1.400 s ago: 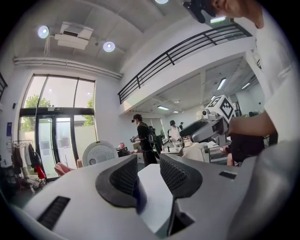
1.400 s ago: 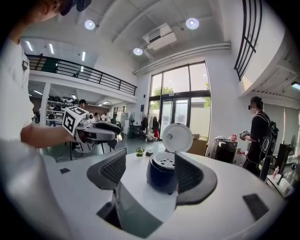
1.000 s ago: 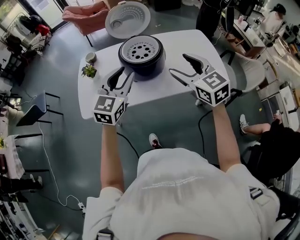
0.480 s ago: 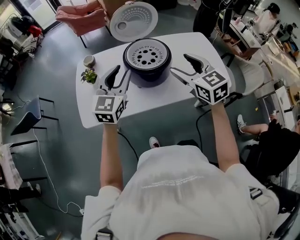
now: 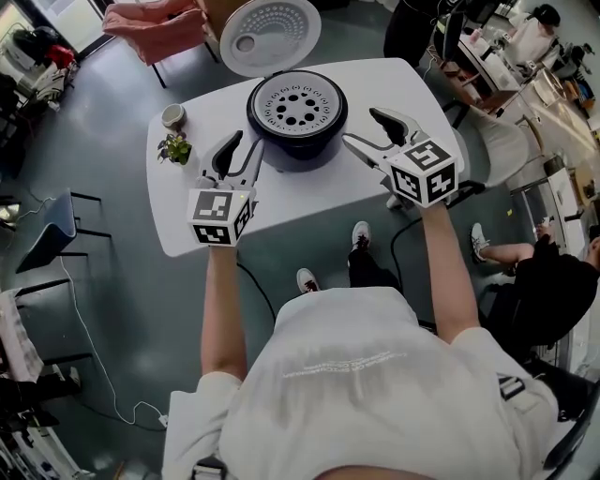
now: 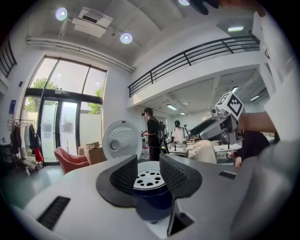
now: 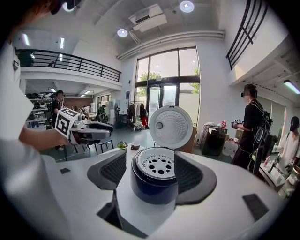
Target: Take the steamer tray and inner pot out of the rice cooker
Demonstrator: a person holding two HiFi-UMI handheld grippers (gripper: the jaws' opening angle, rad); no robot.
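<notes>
A dark blue rice cooker (image 5: 298, 142) stands on the white table (image 5: 309, 195) with its round lid (image 5: 269, 33) swung up at the back. The white steamer tray (image 5: 296, 101), pierced with holes, sits in its top; the inner pot is hidden beneath it. My left gripper (image 5: 242, 150) is open just left of the cooker, apart from it. On the other side my right gripper (image 5: 363, 128) is open too, and nothing is between its jaws. Both gripper views look past open jaws at the tray (image 6: 149, 178) (image 7: 158, 168), a short way ahead.
A small potted plant (image 5: 174, 147) and a cup (image 5: 172, 115) stand on the table's left part. A pink chair (image 5: 155, 23) is behind the table and a white chair (image 5: 497, 141) to its right. Several people stand or sit around the room's right side.
Both grippers have come a little forward and lower toward the cooker's sides. Their jaws stand as wide as before, and the cooker has not moved on the table.
</notes>
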